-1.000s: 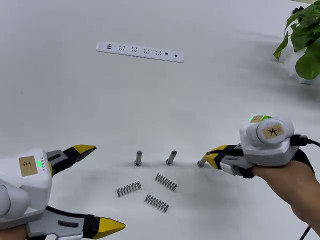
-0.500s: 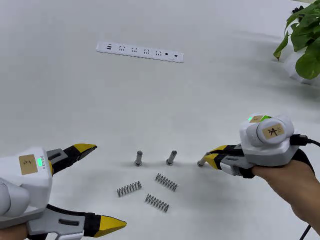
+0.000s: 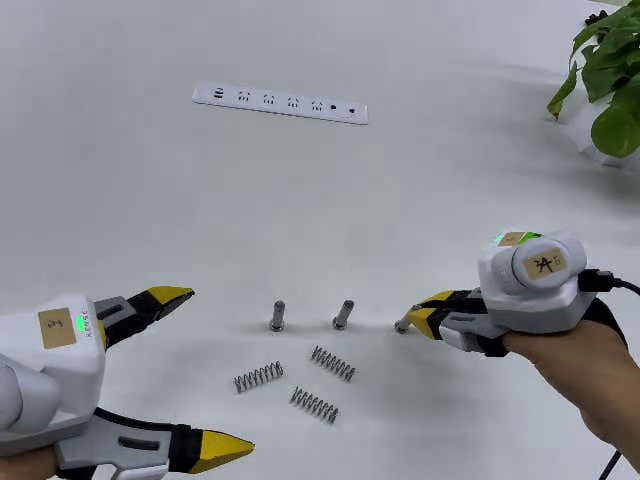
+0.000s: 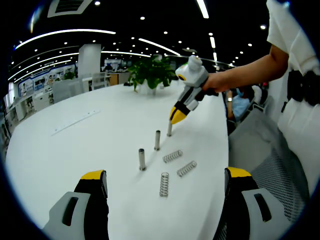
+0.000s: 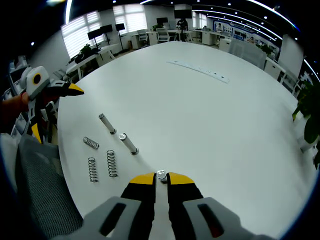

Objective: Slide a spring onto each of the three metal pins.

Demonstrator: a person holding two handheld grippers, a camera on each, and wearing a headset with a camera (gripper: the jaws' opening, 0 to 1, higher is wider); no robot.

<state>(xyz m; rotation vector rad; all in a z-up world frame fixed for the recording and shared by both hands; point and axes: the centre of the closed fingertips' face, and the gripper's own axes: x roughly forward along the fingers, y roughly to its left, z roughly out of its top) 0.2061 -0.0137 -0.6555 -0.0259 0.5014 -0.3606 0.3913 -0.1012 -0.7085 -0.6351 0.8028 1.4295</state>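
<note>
Three metal pins stand in a row on the white table: the left pin (image 3: pixel 277 316), the middle pin (image 3: pixel 343 314) and the right pin (image 3: pixel 403 324). My right gripper (image 3: pixel 420 318) is shut on the right pin; its top (image 5: pixel 161 174) shows between the yellow tips. Three springs lie loose just in front of the pins: one (image 3: pixel 258 377), another (image 3: pixel 332 364) and a third (image 3: pixel 313 404). My left gripper (image 3: pixel 215 370) is wide open at the near left, holding nothing, a little way left of the springs. In the left gripper view the pins (image 4: pixel 157 140) and springs (image 4: pixel 172 156) lie ahead of the spread jaws.
A white power strip (image 3: pixel 280 103) lies far back on the table. A potted plant (image 3: pixel 605 80) stands at the far right edge. A person's arm and white shirt (image 4: pixel 295 75) are at the right of the left gripper view.
</note>
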